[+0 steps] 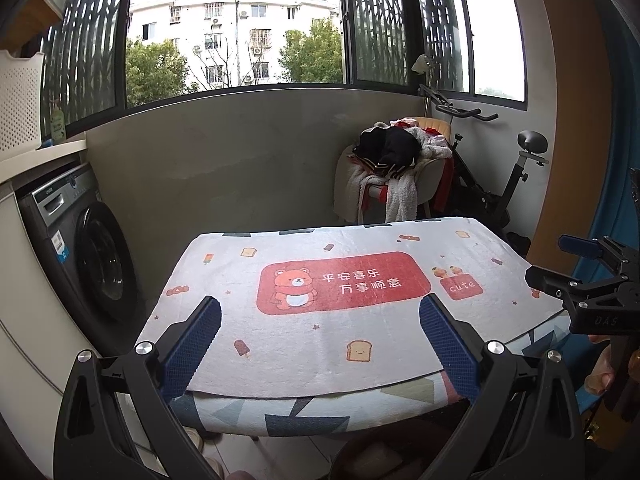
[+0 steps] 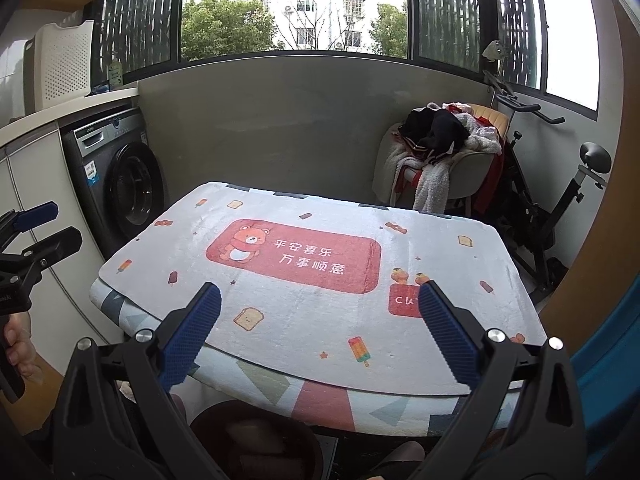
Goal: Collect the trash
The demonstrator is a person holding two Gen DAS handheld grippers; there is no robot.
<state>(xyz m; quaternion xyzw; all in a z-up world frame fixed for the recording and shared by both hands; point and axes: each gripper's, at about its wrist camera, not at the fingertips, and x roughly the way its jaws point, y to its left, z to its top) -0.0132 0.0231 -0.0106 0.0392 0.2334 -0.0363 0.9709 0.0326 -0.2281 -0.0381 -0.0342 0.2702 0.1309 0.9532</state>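
Observation:
A small table carries a white mat (image 1: 312, 344) (image 2: 304, 320) printed with a red bear panel, and I see no loose trash on it. Below the table's near edge stands a dark red-brown round bin (image 2: 256, 432) (image 1: 372, 456); its inside is too dim to read. My left gripper (image 1: 320, 308) hovers open over the mat's near edge with nothing between its blue pads (image 1: 192, 344). My right gripper (image 2: 320, 296) is likewise open and empty above the mat. Each shows in the other's view: the right gripper (image 1: 560, 262) at the table's right, the left gripper (image 2: 56, 228) at its left.
A grey washing machine (image 1: 100, 256) (image 2: 124, 184) stands left of the table under a counter with a white perforated basket (image 1: 18, 100). Behind the table are a chair piled with clothes (image 1: 396, 168) and an exercise bike (image 1: 500, 184). A hand (image 2: 16, 344) holds the left gripper's handle.

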